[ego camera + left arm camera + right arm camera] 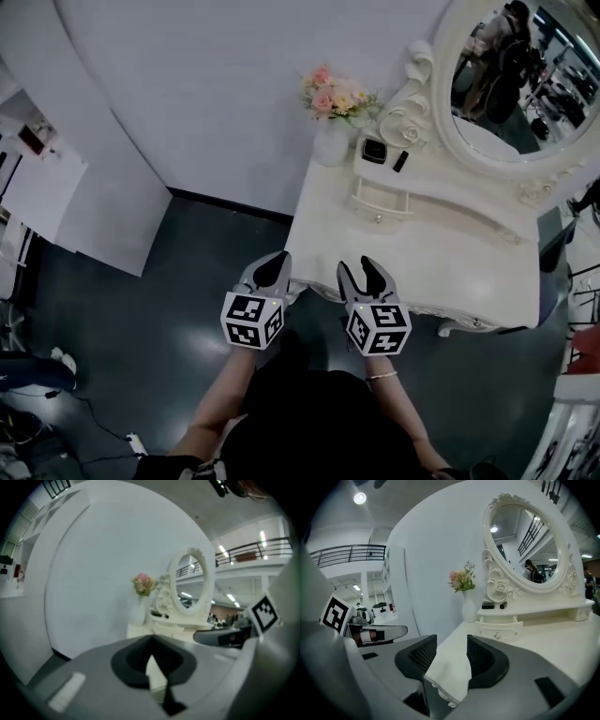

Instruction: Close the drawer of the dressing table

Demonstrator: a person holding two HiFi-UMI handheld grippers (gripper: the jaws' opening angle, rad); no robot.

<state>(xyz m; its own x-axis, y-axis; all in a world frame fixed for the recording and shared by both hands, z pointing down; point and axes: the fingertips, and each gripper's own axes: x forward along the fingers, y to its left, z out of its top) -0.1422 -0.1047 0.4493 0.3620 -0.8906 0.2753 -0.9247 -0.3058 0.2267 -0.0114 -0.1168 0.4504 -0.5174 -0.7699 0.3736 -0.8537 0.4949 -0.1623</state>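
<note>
Drawer (380, 199) stands pulled out beneath the mirror (511, 80) at the back of the white surface (450, 267), just beside the flower vase (330, 145) and well apart from both claws. Right claw (359, 270) hovers at the near edge, jaws apart, gripping nothing. Left claw (275, 265), by the near left corner, appears to have its jaws together at the tips, empty.

Cream-white dressing table (441, 267), drawer (380, 199); pink flowers (330, 97); white vase (330, 145); dark grey floor (141, 319).
</note>
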